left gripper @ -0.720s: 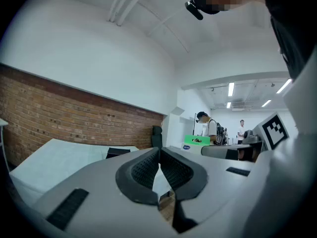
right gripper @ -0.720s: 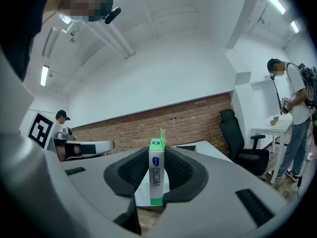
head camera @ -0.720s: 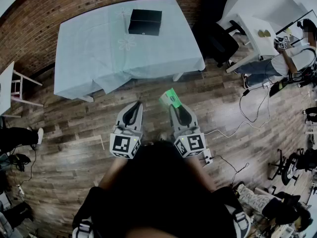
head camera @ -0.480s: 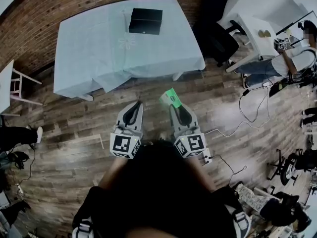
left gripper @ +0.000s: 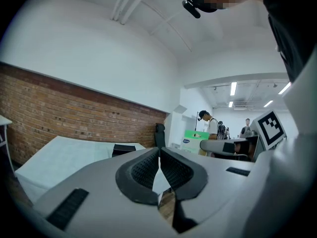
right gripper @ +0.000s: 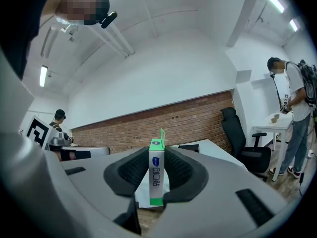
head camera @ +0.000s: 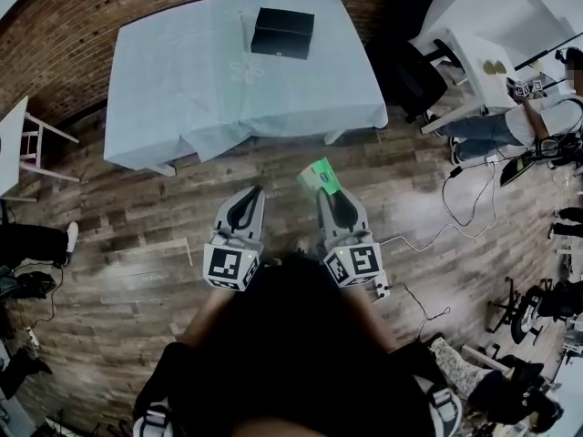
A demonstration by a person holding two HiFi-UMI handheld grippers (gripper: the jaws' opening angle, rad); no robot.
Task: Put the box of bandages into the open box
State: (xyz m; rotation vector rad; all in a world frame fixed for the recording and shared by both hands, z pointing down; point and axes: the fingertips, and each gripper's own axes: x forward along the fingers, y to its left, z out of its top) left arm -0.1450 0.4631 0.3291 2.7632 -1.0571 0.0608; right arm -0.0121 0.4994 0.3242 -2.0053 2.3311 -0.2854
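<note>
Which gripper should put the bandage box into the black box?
Right. The right gripper grips the bandage box upright in its jaws; the left gripper is shut and empty. The black box sits on the table ahead.

A cloth-covered table [head camera: 182,89] stands beside a brick wall [head camera: 73,25]; a black office chair [head camera: 410,71] and a white desk [head camera: 474,57] stand at the right.

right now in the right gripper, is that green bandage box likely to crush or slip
The bandage box looks like thin card, so it is probably light and crushable; the right gripper pinches its broad faces. Its smooth printed sides may slip a little. Its top flap stands open and could bend or snag.
</note>
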